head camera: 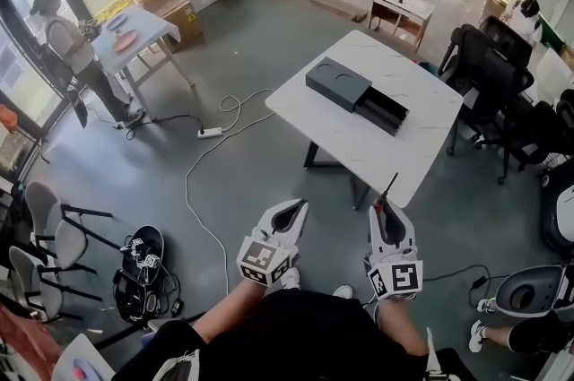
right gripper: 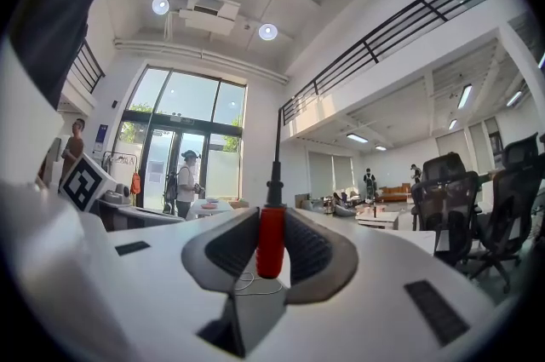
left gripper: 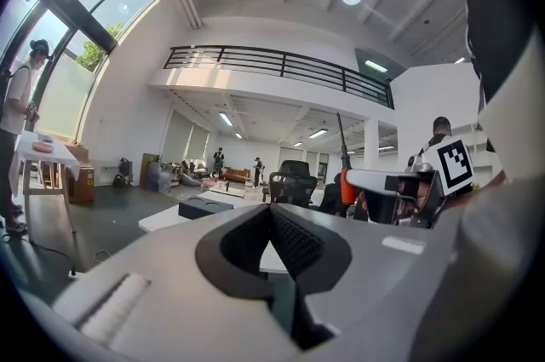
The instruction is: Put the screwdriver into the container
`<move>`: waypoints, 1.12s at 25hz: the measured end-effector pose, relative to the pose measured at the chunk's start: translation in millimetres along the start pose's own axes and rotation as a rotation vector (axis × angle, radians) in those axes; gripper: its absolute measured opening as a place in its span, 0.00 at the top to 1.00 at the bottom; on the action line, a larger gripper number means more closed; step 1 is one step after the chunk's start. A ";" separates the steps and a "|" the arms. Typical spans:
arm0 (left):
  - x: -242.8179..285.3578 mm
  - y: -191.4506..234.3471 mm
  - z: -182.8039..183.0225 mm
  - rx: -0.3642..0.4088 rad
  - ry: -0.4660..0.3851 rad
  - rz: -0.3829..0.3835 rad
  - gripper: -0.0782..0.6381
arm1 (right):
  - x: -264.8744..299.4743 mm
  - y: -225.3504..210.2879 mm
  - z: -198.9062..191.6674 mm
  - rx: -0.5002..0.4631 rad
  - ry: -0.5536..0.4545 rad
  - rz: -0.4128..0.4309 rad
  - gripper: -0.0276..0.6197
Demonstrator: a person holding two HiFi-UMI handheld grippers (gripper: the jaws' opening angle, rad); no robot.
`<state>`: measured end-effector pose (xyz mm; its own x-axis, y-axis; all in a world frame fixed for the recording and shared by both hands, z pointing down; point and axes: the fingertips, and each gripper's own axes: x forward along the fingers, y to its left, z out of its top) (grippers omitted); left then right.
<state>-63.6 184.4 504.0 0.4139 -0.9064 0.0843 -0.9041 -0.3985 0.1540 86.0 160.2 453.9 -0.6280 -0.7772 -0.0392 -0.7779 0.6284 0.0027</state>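
Note:
A dark grey container (head camera: 338, 84) with its tray pulled out lies on the white table (head camera: 430, 137) some way ahead of me. It also shows small in the left gripper view (left gripper: 204, 206). My right gripper (head camera: 386, 211) is shut on the screwdriver (head camera: 387, 193), well short of the table's near edge. In the right gripper view the red handle (right gripper: 271, 241) sits between the pads and the black shaft points up and forward. My left gripper (head camera: 292, 211) is beside it at the left, shut with nothing in it. From the left gripper view the screwdriver (left gripper: 346, 184) appears at the right.
Black office chairs (head camera: 489, 65) crowd the table's right side. A white cable and power strip (head camera: 212, 133) lie on the grey floor to the table's left. A person stands by a small table (head camera: 134, 30) far left. Chairs (head camera: 54, 236) and a bag (head camera: 143, 272) sit at lower left.

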 end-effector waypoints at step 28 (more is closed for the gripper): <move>5.7 70.7 -2.0 0.002 0.018 -0.082 0.88 | 57.1 30.4 -13.3 -0.024 0.018 -0.070 0.81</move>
<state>-125.0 151.3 517.3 0.4880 -0.8683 0.0889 -0.8675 -0.4713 0.1589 26.2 134.5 465.1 -0.5726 -0.8196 -0.0218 -0.8198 0.5721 0.0249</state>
